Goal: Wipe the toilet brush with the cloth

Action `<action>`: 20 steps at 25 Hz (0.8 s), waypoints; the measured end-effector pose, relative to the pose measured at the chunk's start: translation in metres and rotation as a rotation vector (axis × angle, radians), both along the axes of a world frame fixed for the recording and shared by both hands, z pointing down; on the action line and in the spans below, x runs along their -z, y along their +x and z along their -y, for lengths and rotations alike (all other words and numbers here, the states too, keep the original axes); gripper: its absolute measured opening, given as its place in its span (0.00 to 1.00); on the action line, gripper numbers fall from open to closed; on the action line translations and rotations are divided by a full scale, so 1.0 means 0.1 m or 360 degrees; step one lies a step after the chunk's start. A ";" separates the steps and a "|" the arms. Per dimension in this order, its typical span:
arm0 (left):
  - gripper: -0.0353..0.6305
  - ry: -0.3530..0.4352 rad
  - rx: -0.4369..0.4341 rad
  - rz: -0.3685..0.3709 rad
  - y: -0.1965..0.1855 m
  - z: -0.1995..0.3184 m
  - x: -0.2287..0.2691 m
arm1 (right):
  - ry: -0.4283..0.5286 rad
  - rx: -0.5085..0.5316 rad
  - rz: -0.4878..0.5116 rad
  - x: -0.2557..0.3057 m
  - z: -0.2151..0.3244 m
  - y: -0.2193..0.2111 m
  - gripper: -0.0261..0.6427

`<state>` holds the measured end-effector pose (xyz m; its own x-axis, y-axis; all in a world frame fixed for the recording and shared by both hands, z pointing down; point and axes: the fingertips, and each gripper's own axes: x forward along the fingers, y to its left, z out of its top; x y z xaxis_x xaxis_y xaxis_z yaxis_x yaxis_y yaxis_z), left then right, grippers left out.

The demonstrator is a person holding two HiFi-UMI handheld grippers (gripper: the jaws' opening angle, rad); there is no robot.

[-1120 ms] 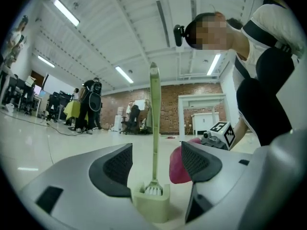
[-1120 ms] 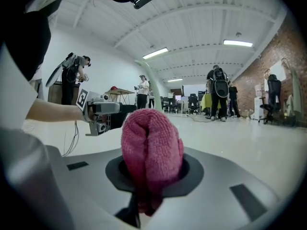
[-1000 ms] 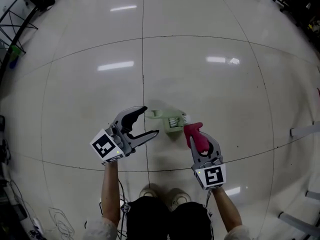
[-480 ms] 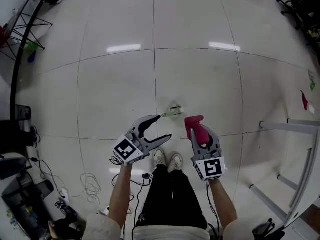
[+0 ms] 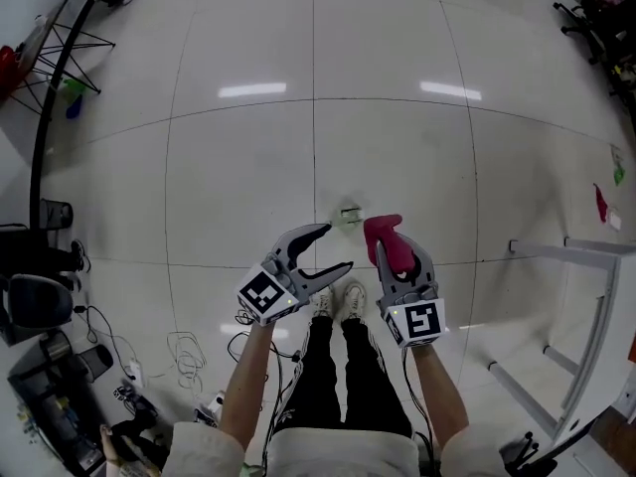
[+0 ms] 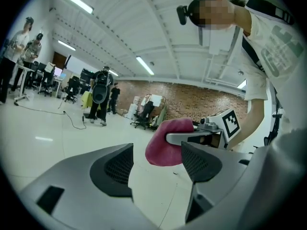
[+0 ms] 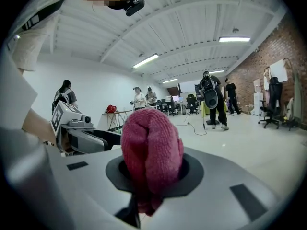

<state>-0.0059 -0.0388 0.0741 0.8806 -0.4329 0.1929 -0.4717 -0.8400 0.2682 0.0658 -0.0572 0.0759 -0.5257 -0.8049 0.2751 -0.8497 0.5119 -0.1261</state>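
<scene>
Right gripper [image 5: 386, 254] of mine is clenched on the pink cloth [image 5: 386, 240], which bulges out of the jaws as a folded wad. My left gripper [image 5: 339, 247] is beside it with its jaws spread wide and nothing between them; in the left gripper view the cloth only shows through the gap, further off and apart from the pads. Both tools are raised in front of me and point nearly level. The toilet brush [image 5: 347, 216] lies far below on the floor [image 5: 238, 177], small and pale green, just beyond my shoes [image 5: 338, 301] and touched by neither gripper. That floor is glossy white tile with thin dark grout lines and bright reflections of the lamps. Cables [image 5: 184, 351] trail over it at my left, a black tripod [image 5: 60, 43] stands further off on that side, and a metal frame [image 5: 566, 251] reaches in from my right. Around me is a big open room with a white ceiling and strip lights [image 7: 235, 39], a brick wall [image 6: 192, 97] at one end, and people [image 7: 213, 102] standing among desks and office chairs
</scene>
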 end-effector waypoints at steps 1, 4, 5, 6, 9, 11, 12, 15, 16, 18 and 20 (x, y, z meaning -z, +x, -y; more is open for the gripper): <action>0.53 0.0002 -0.0001 0.0009 0.04 0.01 -0.02 | -0.0008 0.0008 0.0001 -0.02 0.01 0.02 0.14; 0.53 0.0021 0.0014 0.0041 0.15 0.09 -0.12 | -0.0034 0.0017 0.0003 -0.16 0.03 0.10 0.14; 0.53 0.0026 0.0024 0.0051 0.17 0.13 -0.18 | -0.0044 0.0025 -0.0005 -0.23 0.03 0.11 0.14; 0.52 0.0032 0.0030 0.0082 0.18 0.16 -0.28 | -0.0054 0.0037 -0.0018 -0.32 0.03 0.10 0.14; 0.30 0.0095 -0.0001 0.0403 0.11 0.22 -0.84 | -0.0094 0.0060 -0.0046 -0.65 0.03 0.03 0.14; 0.10 0.0127 -0.0029 0.0648 0.03 0.26 -1.32 | -0.0143 0.0050 -0.0049 -0.92 0.01 -0.01 0.14; 0.06 0.0117 -0.0050 0.0732 -0.02 0.27 -1.56 | -0.0172 0.0044 -0.0050 -1.05 -0.01 -0.03 0.14; 0.09 0.0012 -0.0225 0.0965 -0.12 0.25 -2.25 | -0.0255 0.0046 -0.0062 -1.41 -0.11 -0.09 0.14; 0.17 -0.0019 -0.0316 0.1070 -0.14 0.23 -2.48 | -0.0276 0.0049 -0.0067 -1.51 -0.14 -0.10 0.14; 0.25 -0.0056 -0.0490 0.1270 -0.19 0.16 -2.85 | -0.0313 0.0046 -0.0069 -1.69 -0.20 -0.12 0.14; 0.26 -0.0074 -0.0587 0.1390 -0.20 0.13 -3.09 | -0.0345 0.0039 -0.0069 -1.84 -0.24 -0.12 0.14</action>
<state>-0.0260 -0.0522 0.3828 0.4965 -0.1317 0.8580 -0.2284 -0.9734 -0.0173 0.0537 -0.0335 0.2597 -0.5286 -0.7115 0.4629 -0.8442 0.4976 -0.1993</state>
